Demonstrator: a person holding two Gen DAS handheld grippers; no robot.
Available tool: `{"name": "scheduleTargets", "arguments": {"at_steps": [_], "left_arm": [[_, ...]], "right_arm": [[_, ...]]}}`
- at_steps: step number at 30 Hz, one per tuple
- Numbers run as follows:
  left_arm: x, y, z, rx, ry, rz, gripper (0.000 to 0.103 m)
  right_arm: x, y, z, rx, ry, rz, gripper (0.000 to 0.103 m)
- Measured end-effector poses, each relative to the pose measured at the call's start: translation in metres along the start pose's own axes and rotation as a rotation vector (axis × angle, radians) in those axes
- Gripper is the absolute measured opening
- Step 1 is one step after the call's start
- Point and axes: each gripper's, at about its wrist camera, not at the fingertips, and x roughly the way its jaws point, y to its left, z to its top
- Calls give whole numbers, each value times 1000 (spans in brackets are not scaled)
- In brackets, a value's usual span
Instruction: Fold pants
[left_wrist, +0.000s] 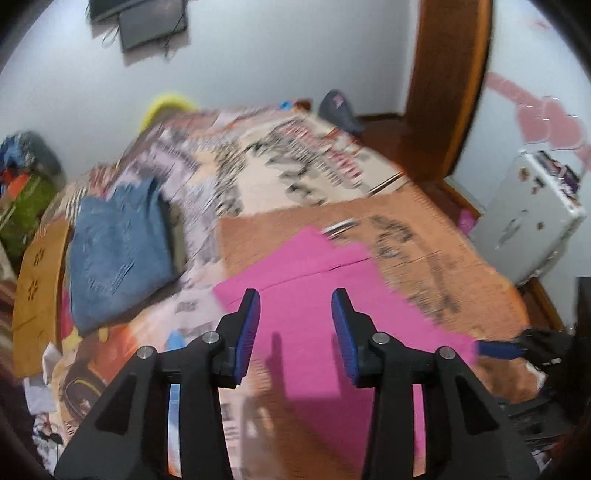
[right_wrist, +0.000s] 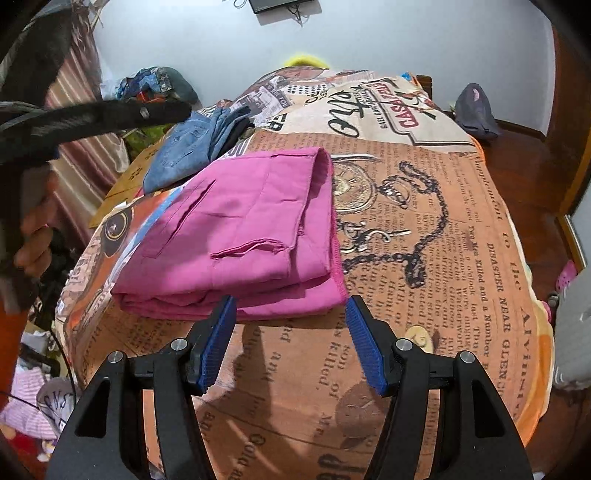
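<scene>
Both cameras sit on hand-held grippers and look steeply down onto the bed (right_wrist: 443, 229), toward the far wall. The left wrist view hangs close over the pink pants (left_wrist: 314, 295), blurred. The right wrist view is sharp, from just before the near edge of the pants (right_wrist: 236, 229). Both share the pants, the bed cover and the blue jeans (left_wrist: 118, 243) beyond.

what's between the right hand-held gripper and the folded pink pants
Only bare printed blanket, in the right wrist view. The open right hand-held gripper sits just short of the pink pants' near edge.
</scene>
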Motion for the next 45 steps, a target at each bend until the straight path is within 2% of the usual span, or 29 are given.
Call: {"name": "scheduleTargets", "arguments": {"at_steps": [7,14,15,18,27,30,38,42,45], "left_arm": [[63,55,1,-54,112,19,40],[129,70,2,26,222,30,40],[134,75,-2,15,232,8,41],[130,87,-8,-19,212,-24,42],[107,96,-31,25,197,13,42],[97,98,-40,4,188,6,42],[90,98,-47,-76,168,-2,39],[88,98,-48,-99,166,-6,38],[82,103,-44,-117,157,-23,38]], "right_arm": [[18,3,1,-11,48,-1,58],[30,-8,11,1,83,11,59],[31,-10,13,-2,87,9,58],[38,-16,21,-15,98,7,59],[78,-49,66,-67,113,-60,61],[96,-63,84,-69,120,-74,61],[140,-86,119,-122,140,-184,61],[144,-91,128,-134,113,-262,61],[135,-93,129,-129,106,-287,60]]}}
